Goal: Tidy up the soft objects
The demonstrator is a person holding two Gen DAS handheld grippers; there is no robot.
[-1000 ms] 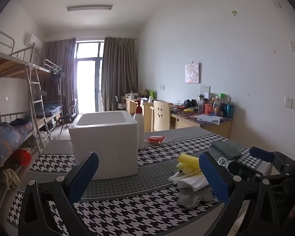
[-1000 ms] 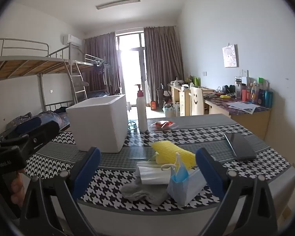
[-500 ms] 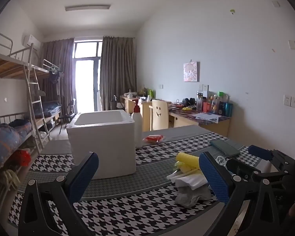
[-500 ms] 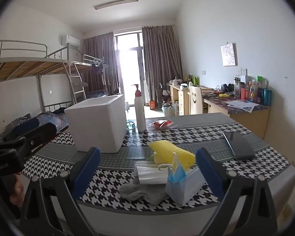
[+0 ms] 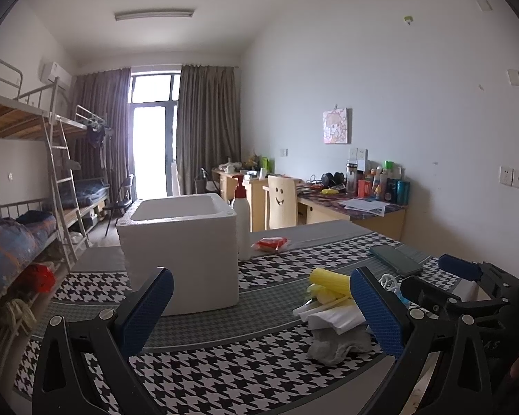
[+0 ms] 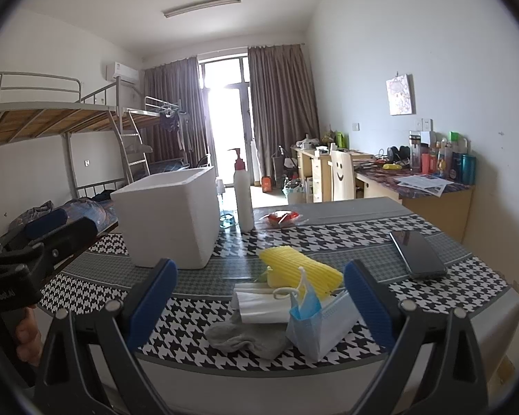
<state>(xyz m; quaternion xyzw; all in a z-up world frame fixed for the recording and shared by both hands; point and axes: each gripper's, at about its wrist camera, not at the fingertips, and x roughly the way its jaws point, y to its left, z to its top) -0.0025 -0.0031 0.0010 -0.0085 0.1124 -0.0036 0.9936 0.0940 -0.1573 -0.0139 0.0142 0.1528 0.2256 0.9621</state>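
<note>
A pile of soft things lies near the table's front edge: a yellow corn-shaped plush (image 6: 299, 271), a white folded cloth (image 6: 259, 306), a grey sock (image 6: 242, 339) and a blue face mask (image 6: 316, 325). The pile also shows in the left wrist view, with the plush (image 5: 328, 282) and sock (image 5: 339, 346). A white foam box (image 5: 183, 249) (image 6: 169, 219) stands open-topped behind. My left gripper (image 5: 259, 314) is open and empty, left of the pile. My right gripper (image 6: 259, 304) is open and empty, just in front of the pile.
A pump bottle (image 6: 243, 197) stands beside the box, with a red packet (image 6: 282, 217) next to it. A dark phone (image 6: 417, 254) lies at the table's right. The table has a houndstooth cloth (image 6: 363, 235). Bunk beds (image 5: 20, 207) stand at left, desks at right.
Both grippers have drifted slightly; the views shifted a little. Nothing was grasped or moved on the table.
</note>
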